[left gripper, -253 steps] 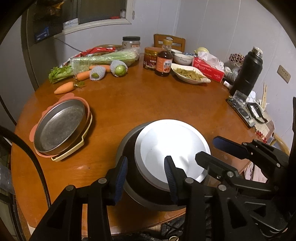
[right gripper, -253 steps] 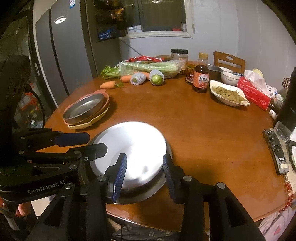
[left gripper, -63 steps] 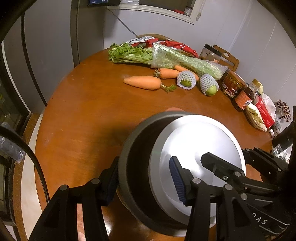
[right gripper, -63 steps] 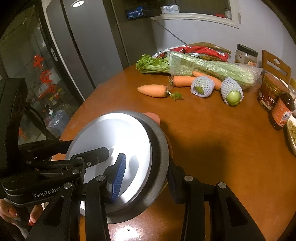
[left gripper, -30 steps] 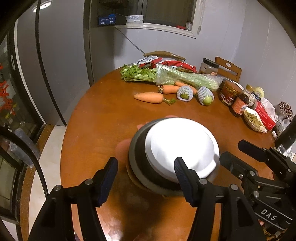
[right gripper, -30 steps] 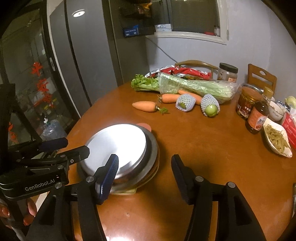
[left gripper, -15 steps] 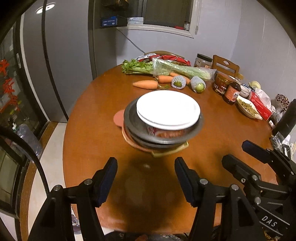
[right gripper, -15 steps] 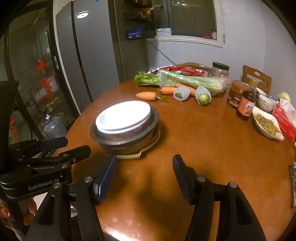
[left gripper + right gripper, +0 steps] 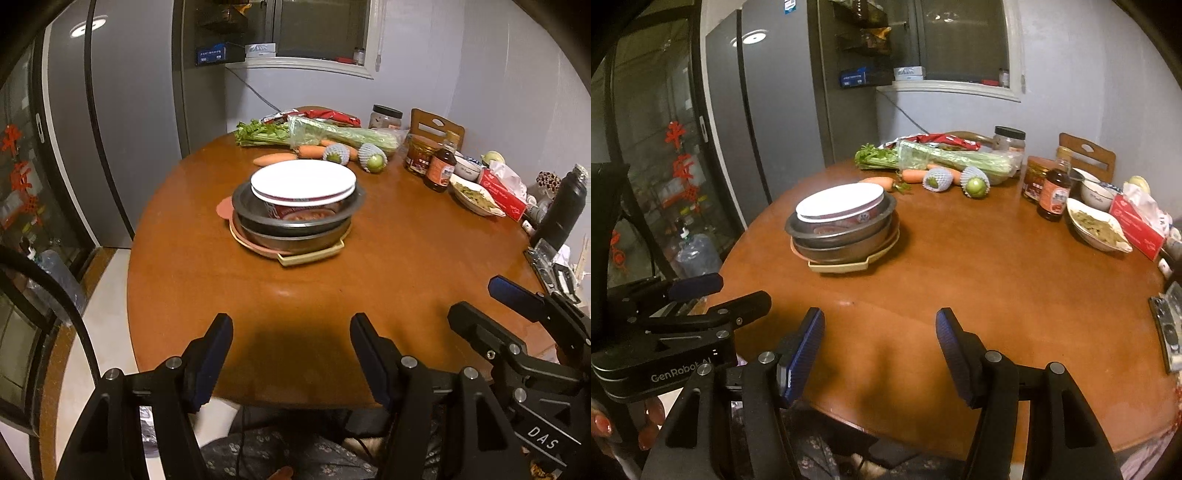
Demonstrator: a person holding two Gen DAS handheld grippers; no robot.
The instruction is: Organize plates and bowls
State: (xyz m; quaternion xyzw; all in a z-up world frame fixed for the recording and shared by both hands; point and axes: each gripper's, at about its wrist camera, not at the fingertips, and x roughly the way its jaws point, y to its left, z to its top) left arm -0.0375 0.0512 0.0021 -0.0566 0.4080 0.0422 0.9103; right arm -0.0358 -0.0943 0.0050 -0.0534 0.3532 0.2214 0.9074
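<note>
Since the earlier frame, both hand-held grippers have been drawn back from the stack of dishes (image 9: 295, 210), so that it is now seen smaller and a wide strip of bare counter (image 9: 388, 280) lies between it and the fingers.

The stack is placed on the counter at about 12 o'clock from the left hand-held gripper (image 9: 291, 354) and at about 11 o'clock from the right hand-held gripper (image 9: 879, 350). A white plate (image 9: 303, 181) is set on top. Under it a bowl with a red pattern (image 9: 295, 212) is nested in a dark metal pan (image 9: 243, 206), then a second metal bowl (image 9: 846, 251), and a pink and a cream tray at the bottom. The gathering of these dishes is judged as done. A small white bowl (image 9: 1095, 194) and a white dish with food (image 9: 1097, 225) are left at about 2 o'clock, among the jars and bottles. It cannot be told if these belong to the task.

The left hand-held gripper is held about half open, and nothing is between its blue pads or touched by them. The right hand-held gripper is opened about as far and is also empty. Its fingers hang over the near edge of the counter, well apart from the stack.
</note>
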